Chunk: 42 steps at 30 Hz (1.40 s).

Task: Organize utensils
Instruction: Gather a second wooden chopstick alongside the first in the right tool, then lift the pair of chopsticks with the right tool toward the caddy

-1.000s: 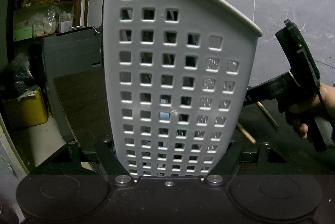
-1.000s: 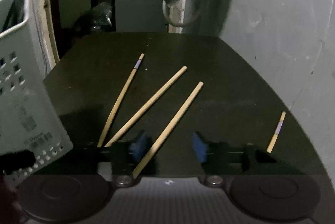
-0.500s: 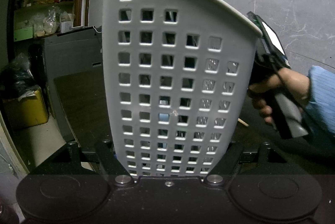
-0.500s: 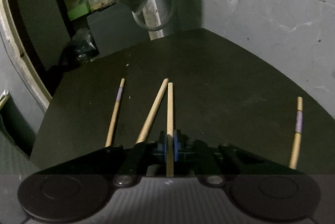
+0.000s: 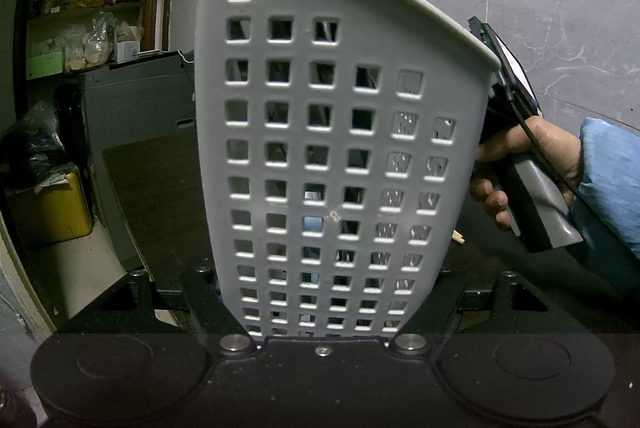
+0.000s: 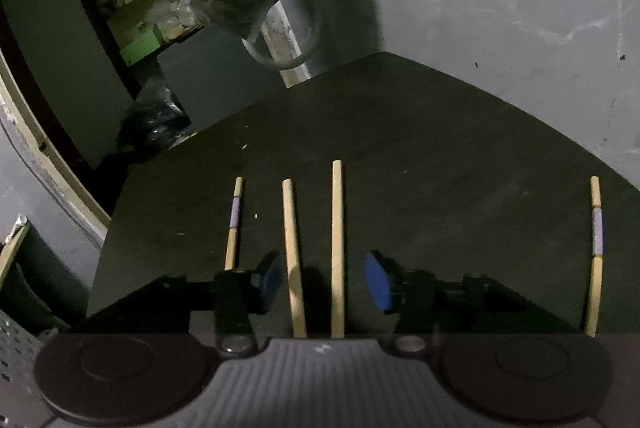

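Opening right claw (image 6: pixel 323 282), two chopsticks (image 6: pixel 337 248) between

Basket: a grey perforated utensil basket (image 5: pixel 320 148) fills the centre of the frame, standing upright, its cream rim sloping down to the right.
Left gripper: the left gripper (image 5: pixel 324 308) is seen at the bottom centre, its jaws closed against the two sides of the basket's base.
Inside the basket: dark handles are seen above the rim at the top centre; what they belong to cannot be told.
Right hand: a hand (image 5: pixel 516 168) with a blue sleeve (image 5: pixel 612 184) is seen at the right edge, gripping a black and grey handle just beside the basket.
Worktop: a dark worktop (image 5: pixel 160 196) is seen left of the basket.
Chopstick: a pale wooden tip (image 5: pixel 458 238) is seen at the basket's lower right edge.
Background: cluttered shelves (image 5: pixel 88 28) are seen in the upper left, a yellow box (image 5: pixel 56 212) at the left edge.
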### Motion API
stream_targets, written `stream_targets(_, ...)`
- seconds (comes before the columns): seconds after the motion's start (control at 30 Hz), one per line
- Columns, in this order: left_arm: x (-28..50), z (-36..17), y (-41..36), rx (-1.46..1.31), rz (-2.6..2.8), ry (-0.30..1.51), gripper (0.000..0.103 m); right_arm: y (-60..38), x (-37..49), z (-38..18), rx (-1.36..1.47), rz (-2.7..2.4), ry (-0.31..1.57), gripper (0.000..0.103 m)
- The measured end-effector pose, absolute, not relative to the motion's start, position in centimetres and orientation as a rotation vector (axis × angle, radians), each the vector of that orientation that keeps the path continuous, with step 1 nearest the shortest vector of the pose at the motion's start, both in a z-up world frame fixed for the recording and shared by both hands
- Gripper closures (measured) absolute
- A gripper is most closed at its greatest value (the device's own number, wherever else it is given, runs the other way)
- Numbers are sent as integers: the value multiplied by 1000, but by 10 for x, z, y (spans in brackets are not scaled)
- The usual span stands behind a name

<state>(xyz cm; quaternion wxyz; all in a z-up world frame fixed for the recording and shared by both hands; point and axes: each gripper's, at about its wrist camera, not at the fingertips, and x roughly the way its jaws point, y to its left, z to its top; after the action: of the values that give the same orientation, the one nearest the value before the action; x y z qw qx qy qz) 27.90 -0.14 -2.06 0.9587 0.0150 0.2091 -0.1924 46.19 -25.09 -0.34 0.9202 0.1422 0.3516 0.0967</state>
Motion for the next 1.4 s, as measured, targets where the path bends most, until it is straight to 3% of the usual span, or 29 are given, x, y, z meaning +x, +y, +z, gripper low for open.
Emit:
stream_targets(0.2, 278, -19, -2, 32, -388, 424, 27, -224, 457, -4, 65, 195, 701, 45)
stream_targets(0.23, 278, -19, -2, 32, -388, 425, 27, -219, 455, -5, 21, 185, 693, 51)
stream_targets(0.33, 278, -19, -3, 31, -388, 425, 27, -213, 446, -7, -38, 183, 679, 81)
stream_targets(0.37, 278, -19, -3, 31, -388, 424, 27, -215, 444, -6, -35, 186, 687, 87)
stream_targets(0.43, 278, -19, -3, 30, -390, 424, 27, -221, 435, -5, -33, 203, 697, 88)
stream_targets(0.87, 277, -18, -4, 31, -384, 422, 27, -259, 319, 2, -55, 305, 793, 88)
stream_targets(1.1, 277, -18, -4, 32, -384, 423, 28, -260, 310, 8, -69, 331, 818, 85)
stream_targets(1.4, 277, -18, -4, 31, -383, 423, 27, -250, 334, 7, -78, 357, 821, 56)
